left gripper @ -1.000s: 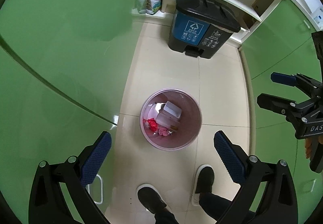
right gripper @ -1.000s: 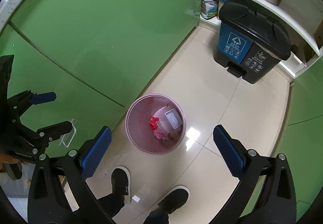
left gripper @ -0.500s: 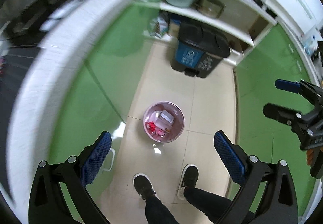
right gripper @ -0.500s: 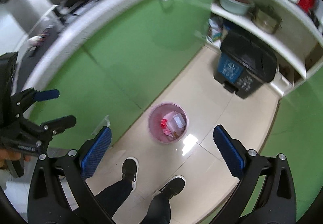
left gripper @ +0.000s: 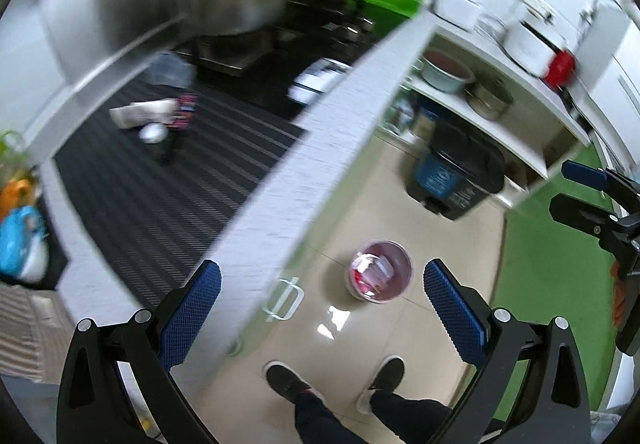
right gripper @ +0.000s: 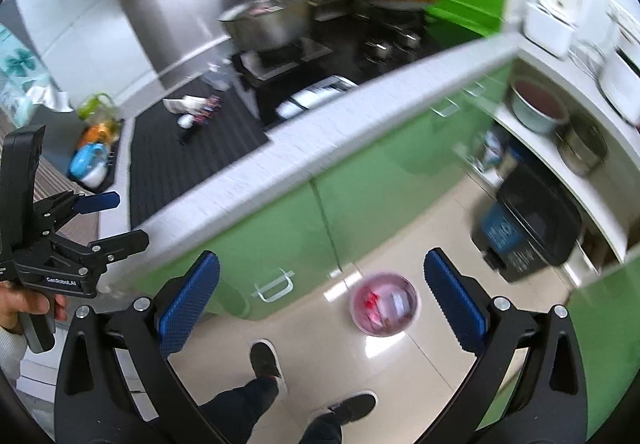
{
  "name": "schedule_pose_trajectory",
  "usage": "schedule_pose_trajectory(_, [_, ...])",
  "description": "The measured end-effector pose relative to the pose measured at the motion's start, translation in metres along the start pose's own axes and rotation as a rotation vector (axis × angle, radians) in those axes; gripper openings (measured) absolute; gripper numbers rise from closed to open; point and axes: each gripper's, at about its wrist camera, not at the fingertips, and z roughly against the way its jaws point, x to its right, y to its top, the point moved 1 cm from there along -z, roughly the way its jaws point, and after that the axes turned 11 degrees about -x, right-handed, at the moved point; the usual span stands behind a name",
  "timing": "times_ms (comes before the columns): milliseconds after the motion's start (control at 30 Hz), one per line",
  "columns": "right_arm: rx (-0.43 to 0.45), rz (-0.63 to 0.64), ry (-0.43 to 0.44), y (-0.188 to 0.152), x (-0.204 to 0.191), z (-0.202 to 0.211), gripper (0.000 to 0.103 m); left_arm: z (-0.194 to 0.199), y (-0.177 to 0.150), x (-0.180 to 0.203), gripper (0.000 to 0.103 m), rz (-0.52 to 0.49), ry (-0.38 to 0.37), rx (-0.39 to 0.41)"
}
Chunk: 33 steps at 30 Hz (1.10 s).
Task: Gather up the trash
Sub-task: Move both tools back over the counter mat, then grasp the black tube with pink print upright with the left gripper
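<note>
Kitchen: beige tile floor (left gripper: 384, 328), green cabinets (right gripper: 360, 196), grey counter (left gripper: 304, 164) with dark mat (left gripper: 160, 188). Pink bin (left gripper: 379, 276) holding trash stands on the floor near the cabinets. Left gripper (left gripper: 320, 312) and right gripper (right gripper: 320, 308) both spread, empty, high above it.

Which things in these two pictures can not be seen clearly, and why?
- Contents of the small pink round waste bin: too small and blurred in both views; only red and white bits show.
- Pale crumpled items on the dark striped countertop mat: motion blur, both views.
- Symbols on the blue-and-black pedal bin: blurred.
</note>
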Motion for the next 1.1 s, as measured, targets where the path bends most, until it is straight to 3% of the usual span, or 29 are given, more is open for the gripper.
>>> schedule_pose_trajectory(267, [0.04,0.065,0.038,0.055,-0.084,-0.006,0.1,0.037,0.0,-0.087,0.097,0.083,0.052,0.048])
schedule_pose_trajectory(500, [0.021,0.107,0.038,0.092,-0.129,-0.03,0.1,0.031,0.026,-0.127,0.097,0.057,0.063,0.046])
schedule_pose_trajectory(767, [-0.031,0.157,0.049,0.133,-0.125,-0.065,0.1,-0.002,0.068,-0.138,0.097,0.065,0.043,0.034])
schedule_pose_trajectory(1100, [-0.142,0.247,0.078,0.183,-0.091,-0.127,0.1,-0.092,0.123,-0.156,0.097,0.154,0.064,-0.036])
